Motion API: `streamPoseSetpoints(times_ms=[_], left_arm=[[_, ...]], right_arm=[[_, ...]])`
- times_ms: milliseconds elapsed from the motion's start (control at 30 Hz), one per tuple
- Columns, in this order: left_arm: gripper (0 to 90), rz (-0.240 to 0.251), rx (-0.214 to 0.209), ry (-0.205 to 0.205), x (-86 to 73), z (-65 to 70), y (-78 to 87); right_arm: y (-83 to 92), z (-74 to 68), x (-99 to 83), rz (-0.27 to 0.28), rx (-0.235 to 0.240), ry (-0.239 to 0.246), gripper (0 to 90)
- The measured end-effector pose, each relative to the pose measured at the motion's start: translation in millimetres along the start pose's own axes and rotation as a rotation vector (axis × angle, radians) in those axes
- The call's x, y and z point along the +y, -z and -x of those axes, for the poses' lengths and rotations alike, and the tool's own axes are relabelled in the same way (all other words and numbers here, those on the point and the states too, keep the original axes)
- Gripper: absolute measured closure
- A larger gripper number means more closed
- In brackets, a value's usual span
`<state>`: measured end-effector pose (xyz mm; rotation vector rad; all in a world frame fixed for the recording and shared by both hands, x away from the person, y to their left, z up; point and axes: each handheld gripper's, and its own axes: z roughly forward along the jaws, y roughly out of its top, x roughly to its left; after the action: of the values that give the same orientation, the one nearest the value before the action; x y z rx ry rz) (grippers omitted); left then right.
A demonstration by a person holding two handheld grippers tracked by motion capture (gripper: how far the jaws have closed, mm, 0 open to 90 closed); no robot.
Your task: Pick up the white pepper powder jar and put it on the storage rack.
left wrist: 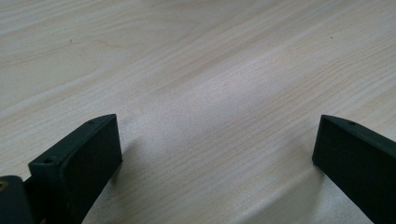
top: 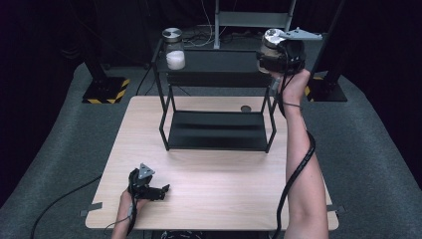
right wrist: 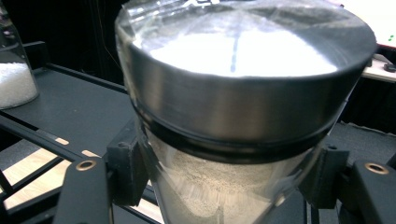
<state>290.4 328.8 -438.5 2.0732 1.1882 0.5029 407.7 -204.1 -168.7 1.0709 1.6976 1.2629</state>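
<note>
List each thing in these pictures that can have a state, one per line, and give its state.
Jar with beige powder: lidded, clamped in the right gripper, at the rack's top shelf.
Jar with white grains: lidded, upright on the top shelf.
Left gripper: open, empty, over the table.
Lower shelf: bare.

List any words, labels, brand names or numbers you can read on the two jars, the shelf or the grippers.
No readable text anywhere.
Held jar: its steel lid carries a few pale marks at the top edge, too blurred and cut off to read.
Jar with white grains: no label visible.
Black shelf, table, both grippers: plain; yellow-black stripes on a stand base, no words.
</note>
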Motion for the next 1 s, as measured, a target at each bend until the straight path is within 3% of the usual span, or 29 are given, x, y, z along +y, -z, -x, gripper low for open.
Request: streamPoseSetpoints(times_ms=[567, 1000], left_arm=[[0.9, 0.002, 0.000, -0.001, -0.3, 0.3, 0.1], [1.0, 0.000, 0.000, -0.002, -0.2, 0.0, 0.5]], right_arm=[[-14.5, -1.9, 6.1, -0.041, -0.001, 0.002, 30.2], [-28.2, 5.0, 15.2, -0.094, -0.020, -0.029, 30.2]])
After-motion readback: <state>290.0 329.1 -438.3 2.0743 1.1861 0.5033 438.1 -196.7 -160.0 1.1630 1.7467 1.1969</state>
